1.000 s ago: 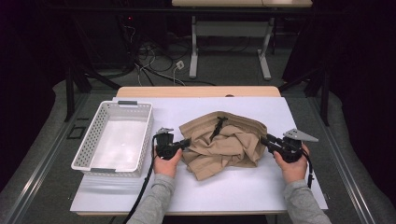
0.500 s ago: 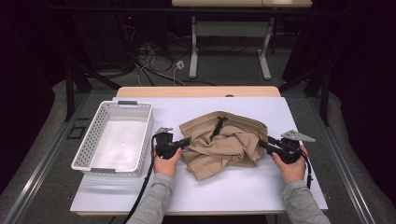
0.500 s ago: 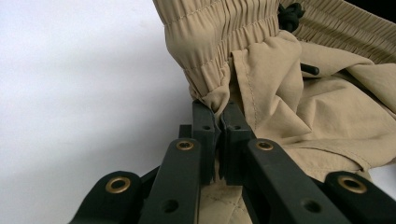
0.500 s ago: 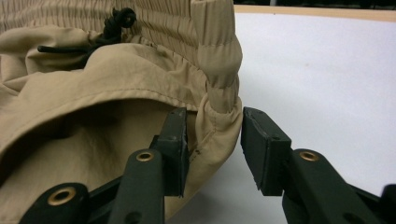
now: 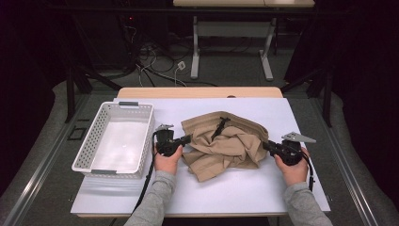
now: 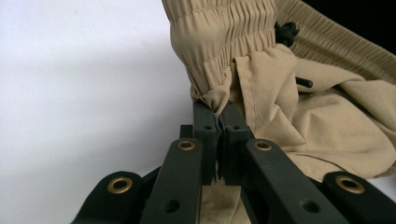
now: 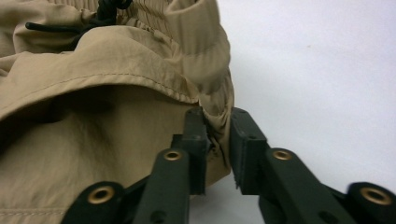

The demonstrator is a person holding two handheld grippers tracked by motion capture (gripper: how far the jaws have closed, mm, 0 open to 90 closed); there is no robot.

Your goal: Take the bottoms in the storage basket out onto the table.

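Tan shorts (image 5: 225,143) are bunched mid-table beside a white basket (image 5: 115,139). One edge is pinched tight by the left gripper (image 6: 218,122); the right gripper (image 7: 215,126), jaws just closing, is clamped on the opposite edge.

High view overhead facing forward, gripper views close, sharing tan garment (image 5: 223,143)

Grey sleeves (image 5: 160,202) cover both forearms. Each black gripper (image 5: 187,139) has brass-ringed holes, a trailing black cable (image 5: 147,181), and a grey three-cornered plate (image 5: 297,137).
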